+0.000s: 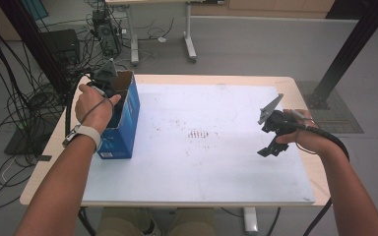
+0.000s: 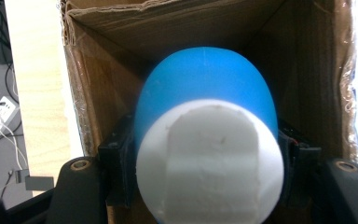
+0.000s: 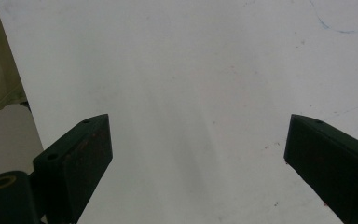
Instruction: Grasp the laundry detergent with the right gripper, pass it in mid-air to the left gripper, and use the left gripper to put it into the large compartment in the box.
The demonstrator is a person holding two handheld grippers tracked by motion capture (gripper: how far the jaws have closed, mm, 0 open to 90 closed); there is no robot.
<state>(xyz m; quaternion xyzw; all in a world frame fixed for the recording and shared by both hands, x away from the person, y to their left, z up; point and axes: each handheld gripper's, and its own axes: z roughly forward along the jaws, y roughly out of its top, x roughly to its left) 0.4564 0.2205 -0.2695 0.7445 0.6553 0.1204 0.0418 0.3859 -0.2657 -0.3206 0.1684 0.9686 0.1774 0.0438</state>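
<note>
While the left hand-held gripper clamps a blue-and-white object inside the cardboard box, the right hangs apart

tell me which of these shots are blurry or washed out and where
Left gripper view: the blue and white object held in the left gripper is soft, too close to focus; the box behind reads sharper. Right gripper view: the white table is bright and nearly featureless, the right gripper dark. High view: even light, mild blur.

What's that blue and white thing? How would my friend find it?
Look at the white-topped table, then the open blue cardboard box at its left edge. Over the box's opening, the left gripper clamps a rounded object, blue with a white end.
</note>
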